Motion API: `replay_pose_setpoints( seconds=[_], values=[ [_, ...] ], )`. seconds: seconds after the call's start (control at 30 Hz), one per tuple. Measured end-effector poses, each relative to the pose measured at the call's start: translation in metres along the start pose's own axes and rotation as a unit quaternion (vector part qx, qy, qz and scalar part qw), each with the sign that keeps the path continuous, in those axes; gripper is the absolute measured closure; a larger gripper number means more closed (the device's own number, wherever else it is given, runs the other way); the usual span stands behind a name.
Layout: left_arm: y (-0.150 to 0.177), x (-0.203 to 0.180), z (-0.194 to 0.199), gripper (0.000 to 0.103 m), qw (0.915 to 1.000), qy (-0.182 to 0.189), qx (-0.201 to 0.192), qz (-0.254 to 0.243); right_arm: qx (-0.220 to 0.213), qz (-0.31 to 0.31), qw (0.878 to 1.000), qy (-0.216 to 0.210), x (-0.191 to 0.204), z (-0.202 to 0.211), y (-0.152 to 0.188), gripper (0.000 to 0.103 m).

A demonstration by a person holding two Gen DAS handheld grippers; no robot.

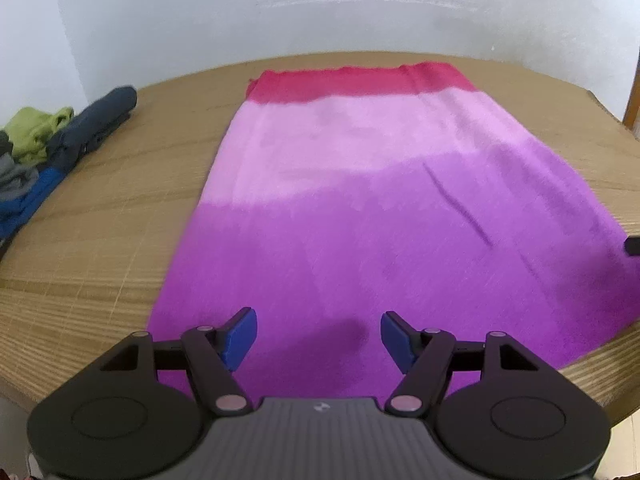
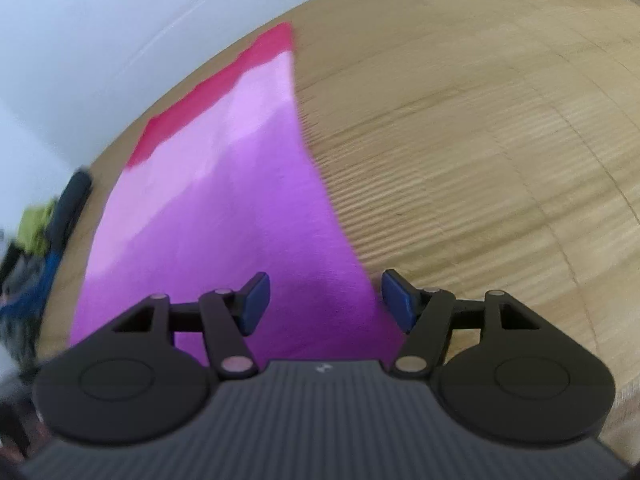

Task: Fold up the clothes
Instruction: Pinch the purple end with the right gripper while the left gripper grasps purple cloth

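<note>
Where the near edge of the wooden bench (image 1: 100, 220) meets the viewer, two hand-held grippers hover side by side over a flat cloth. The left gripper (image 1: 318, 338) has its blue-padded jaws spread wide, with nothing between them but the cloth's surface lying below. The right gripper (image 2: 324, 300) is likewise released, its jaws parted above the cloth's near right corner, one pad over fabric and the other at about 3 o'clock, over bare wood just beyond the edge.

The cloth (image 1: 360, 220) itself is spread smooth on the bench, running from 6 o'clock away toward 12. Its near part is deep purple, the middle band pale pink, and the far strip red. A faint crease slants across the purple part toward 2 o'clock.

Farther off at 9 o'clock, well apart from the cloth, sits a pile of clothes (image 1: 52, 148): navy, green, grey and blue garments heaped at the bench's left rim. Beyond everything stands a plain white wall (image 1: 280, 8).
</note>
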State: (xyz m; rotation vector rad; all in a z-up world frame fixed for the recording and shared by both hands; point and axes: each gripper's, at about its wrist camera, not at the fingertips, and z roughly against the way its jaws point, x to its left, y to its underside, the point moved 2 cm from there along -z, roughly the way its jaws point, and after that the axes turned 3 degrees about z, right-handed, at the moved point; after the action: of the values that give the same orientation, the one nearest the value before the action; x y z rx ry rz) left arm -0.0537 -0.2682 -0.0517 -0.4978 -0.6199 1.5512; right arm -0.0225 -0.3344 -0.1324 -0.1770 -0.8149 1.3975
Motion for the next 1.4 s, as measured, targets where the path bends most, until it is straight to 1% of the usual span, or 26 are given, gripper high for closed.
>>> replay_pose_setpoints(
  seconds=[0.1, 0.2, 0.23, 0.27, 0.33, 0.37, 0.47, 0.53, 0.6, 0.7, 0.8, 0.87, 1.0, 1.17, 1.2, 1.27, 1.3, 1.33, 1.37, 1.4],
  values=[
    [0.001, -0.014, 0.002, 0.032, 0.9997, 0.025, -0.002, -0.008, 0.005, 0.051, 0.999, 0.004, 0.011, -0.005, 0.002, 0.037],
    [0.003, -0.032, 0.001, 0.032, 0.9991, 0.031, 0.0, -0.028, 0.007, 0.114, 0.993, 0.015, 0.022, -0.007, 0.006, 0.038],
    [0.003, -0.038, 0.001, 0.032, 0.9988, 0.033, -0.002, -0.037, 0.011, 0.129, 0.992, 0.012, 0.025, -0.008, 0.007, 0.046],
    [0.004, -0.044, 0.001, 0.032, 0.9983, 0.035, -0.005, -0.045, 0.016, 0.141, 0.99, 0.005, 0.027, -0.008, 0.009, 0.052],
    [0.005, -0.055, 0.002, 0.032, 0.9972, 0.043, -0.009, -0.06, 0.028, 0.154, 0.988, -0.011, 0.031, -0.008, 0.01, 0.088],
    [0.006, -0.06, 0.002, 0.032, 0.9964, 0.048, -0.011, -0.069, 0.033, 0.145, 0.989, -0.019, 0.031, -0.009, 0.009, 0.091],
    [0.009, -0.08, 0.006, 0.032, 0.9923, 0.065, -0.023, -0.103, 0.03, 0.114, 0.992, -0.042, 0.029, -0.004, 0.004, 0.093],
    [0.01, -0.095, 0.01, 0.032, 0.9882, 0.074, -0.035, -0.129, 0.027, 0.093, 0.993, -0.06, 0.03, -0.001, -0.002, 0.093],
    [0.012, -0.108, 0.014, 0.032, 0.983, 0.09, -0.049, -0.152, 0.025, 0.073, 0.994, -0.078, 0.03, 0.003, -0.009, 0.093],
    [0.012, -0.13, 0.021, 0.031, 0.973, 0.124, -0.071, -0.182, 0.029, 0.052, 0.993, -0.098, 0.033, 0.005, -0.017, 0.093],
    [0.011, -0.151, 0.027, 0.03, 0.9625, 0.154, -0.092, -0.203, 0.037, 0.036, 0.993, -0.108, 0.036, 0.005, -0.022, 0.093],
    [0.009, -0.165, 0.032, 0.03, 0.9545, 0.178, -0.106, -0.214, 0.044, 0.021, 0.993, -0.111, 0.037, 0.006, -0.025, 0.093],
    [0.008, -0.184, 0.034, 0.029, 0.9417, 0.216, -0.119, -0.228, 0.058, -0.006, 0.993, -0.106, 0.04, 0.009, -0.035, 0.093],
    [0.003, -0.205, 0.031, 0.029, 0.9301, 0.236, -0.136, -0.247, 0.08, -0.04, 0.99, -0.108, 0.042, 0.01, -0.051, 0.093],
    [0.002, -0.211, 0.03, 0.028, 0.9276, 0.234, -0.141, -0.254, 0.085, -0.045, 0.989, -0.108, 0.043, 0.01, -0.054, 0.093],
    [0.001, -0.224, 0.025, 0.029, 0.9238, 0.212, -0.161, -0.275, 0.094, -0.044, 0.989, -0.107, 0.047, 0.012, -0.058, 0.093],
    [0.001, -0.231, 0.022, 0.033, 0.9225, 0.199, -0.17, -0.284, 0.096, -0.032, 0.99, -0.102, 0.052, 0.013, -0.059, 0.093],
    [0.001, -0.236, 0.019, 0.041, 0.9217, 0.186, -0.176, -0.292, 0.097, -0.019, 0.99, -0.096, 0.057, 0.014, -0.06, 0.093],
    [-0.001, -0.239, 0.013, 0.064, 0.9231, 0.179, -0.173, -0.293, 0.097, -0.006, 0.991, -0.092, 0.061, 0.015, -0.06, 0.093],
    [-0.003, -0.241, 0.008, 0.092, 0.9252, 0.173, -0.168, -0.293, 0.098, 0.007, 0.991, -0.085, 0.064, 0.016, -0.06, 0.093]
  ],
)
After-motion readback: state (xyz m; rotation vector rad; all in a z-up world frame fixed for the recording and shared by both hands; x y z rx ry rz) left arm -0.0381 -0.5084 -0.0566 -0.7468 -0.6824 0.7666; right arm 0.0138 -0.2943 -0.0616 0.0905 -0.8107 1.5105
